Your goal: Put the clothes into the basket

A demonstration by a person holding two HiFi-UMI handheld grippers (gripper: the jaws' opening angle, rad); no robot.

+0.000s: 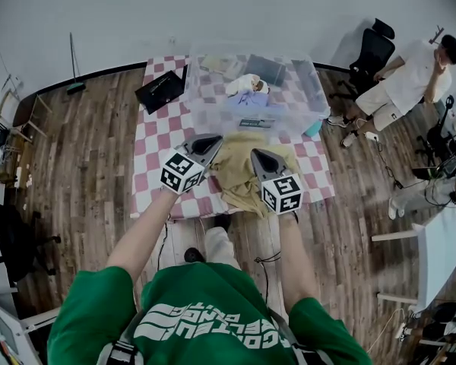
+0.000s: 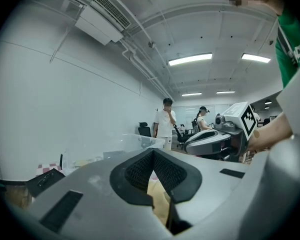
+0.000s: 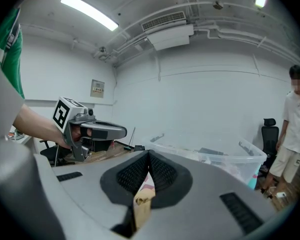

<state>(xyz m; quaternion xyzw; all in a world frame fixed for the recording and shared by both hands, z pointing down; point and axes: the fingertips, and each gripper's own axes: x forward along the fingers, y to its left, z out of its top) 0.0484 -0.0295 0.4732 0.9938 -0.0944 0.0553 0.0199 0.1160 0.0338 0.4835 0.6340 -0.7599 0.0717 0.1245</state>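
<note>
We see both claws clamped on the yellow cloth (image 1: 235,175): the left gripper (image 1: 207,143) pinches it at its left side and the right gripper (image 1: 257,157) at its right side (in each gripper view a fold of cloth shows between the closed jaws). The cloth is bunched at the near side of the checked table (image 1: 156,139), just in front of the clear basket (image 1: 205,116), which already has some clothes inside.

Tan garment (image 1: 239,175) on checkered table (image 1: 156,150), near basket (image 1: 213,116)
</note>
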